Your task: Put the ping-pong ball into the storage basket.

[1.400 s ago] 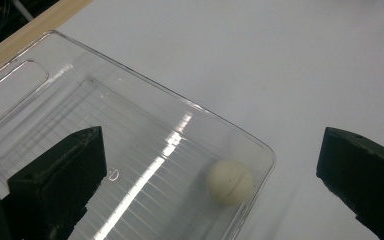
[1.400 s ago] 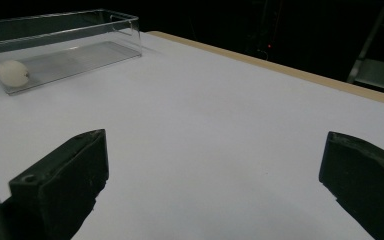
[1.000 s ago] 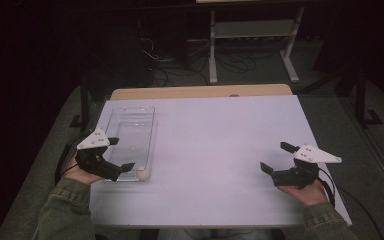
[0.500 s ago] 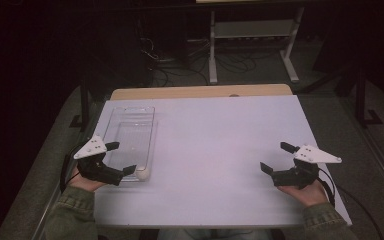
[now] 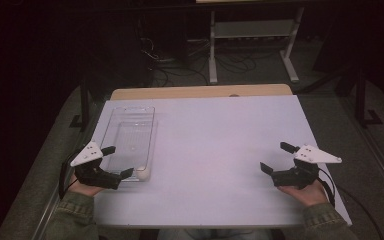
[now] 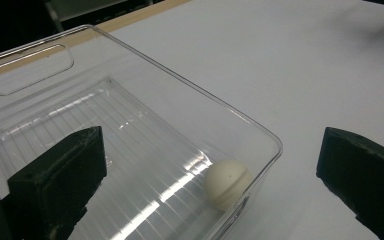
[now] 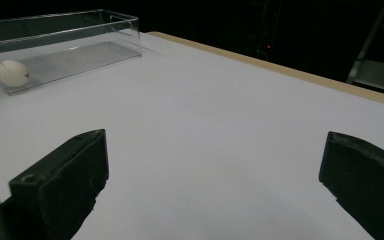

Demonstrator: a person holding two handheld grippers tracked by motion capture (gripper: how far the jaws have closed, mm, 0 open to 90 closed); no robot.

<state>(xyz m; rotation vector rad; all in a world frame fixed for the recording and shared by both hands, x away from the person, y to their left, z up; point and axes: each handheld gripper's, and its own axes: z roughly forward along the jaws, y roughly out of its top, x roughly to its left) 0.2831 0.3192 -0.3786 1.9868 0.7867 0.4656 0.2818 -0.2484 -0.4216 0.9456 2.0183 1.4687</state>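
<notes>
A clear plastic bin [image 5: 128, 131] lies on the left of the white table. A small white ball [image 5: 143, 174] rests in its near right corner. My left gripper [image 5: 118, 161] is open at the bin's near end, nothing between its jaws. In the left gripper view the ball [image 6: 227, 184] lies inside the bin [image 6: 180, 85]; one jaw of the gripper [image 6: 210, 172] stands over the bin and the other outside its wall. My right gripper [image 5: 275, 157] is open over bare table at the near right. In its own view, the right gripper [image 7: 212, 185] looks toward the distant ball [image 7: 11, 73] and bin [image 7: 80, 30].
The white tabletop [image 5: 215, 145] stretches between the two grippers, with a wooden strip [image 5: 200, 92] along its far edge. Beyond it the room is dark, with a metal stand [image 5: 252, 47] and cables on the floor.
My left gripper has drawn back a little toward the table's near edge, and the ball now shows plainly in the bin's near corner. The right gripper has stayed put.
</notes>
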